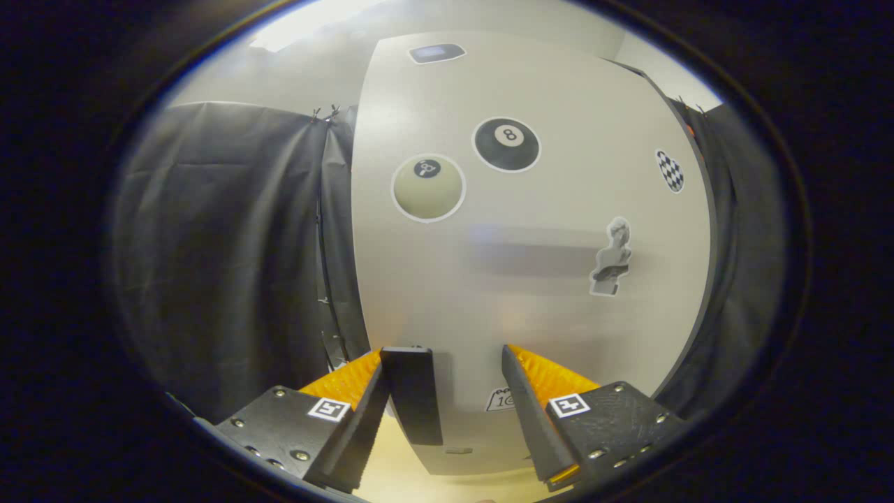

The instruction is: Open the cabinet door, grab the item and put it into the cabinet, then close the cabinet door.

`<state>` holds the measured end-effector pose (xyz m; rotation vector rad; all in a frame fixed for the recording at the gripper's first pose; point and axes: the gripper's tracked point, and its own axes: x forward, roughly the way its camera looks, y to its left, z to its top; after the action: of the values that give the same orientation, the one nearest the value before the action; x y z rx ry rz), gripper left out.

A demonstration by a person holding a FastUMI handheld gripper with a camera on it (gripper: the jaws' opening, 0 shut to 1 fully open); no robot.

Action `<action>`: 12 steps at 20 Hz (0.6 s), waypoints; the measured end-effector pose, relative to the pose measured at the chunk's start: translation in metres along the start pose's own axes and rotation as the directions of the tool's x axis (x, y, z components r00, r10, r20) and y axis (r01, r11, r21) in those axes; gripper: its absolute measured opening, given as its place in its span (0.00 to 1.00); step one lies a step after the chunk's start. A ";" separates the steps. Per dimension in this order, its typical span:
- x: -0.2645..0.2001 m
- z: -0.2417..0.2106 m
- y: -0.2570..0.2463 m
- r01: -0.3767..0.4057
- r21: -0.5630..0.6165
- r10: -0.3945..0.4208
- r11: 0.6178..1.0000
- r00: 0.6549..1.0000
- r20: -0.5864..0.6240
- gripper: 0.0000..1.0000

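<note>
Black cloth [230,244] hangs left of the cabinet door [531,279] — the door's left edge stands just beside it. The dark handle [413,395] lies against the left finger of the hand-held gripper [461,360], whose fingers are apart — bare door between them, stickers beyond.

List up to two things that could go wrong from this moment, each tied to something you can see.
1. The hand-held gripper is open with the dark door handle against one finger only, so closing may pinch it off-centre and slip.
2. The cabinet door sits very close ahead, so pushing forward might bump it.
</note>
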<state>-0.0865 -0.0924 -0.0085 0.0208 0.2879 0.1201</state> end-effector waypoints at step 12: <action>-0.002 -0.003 0.004 -0.002 0.012 0.002 1.000 1.000 0.001 0.84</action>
<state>-0.0902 -0.0889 -0.0110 0.0329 0.2876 0.1200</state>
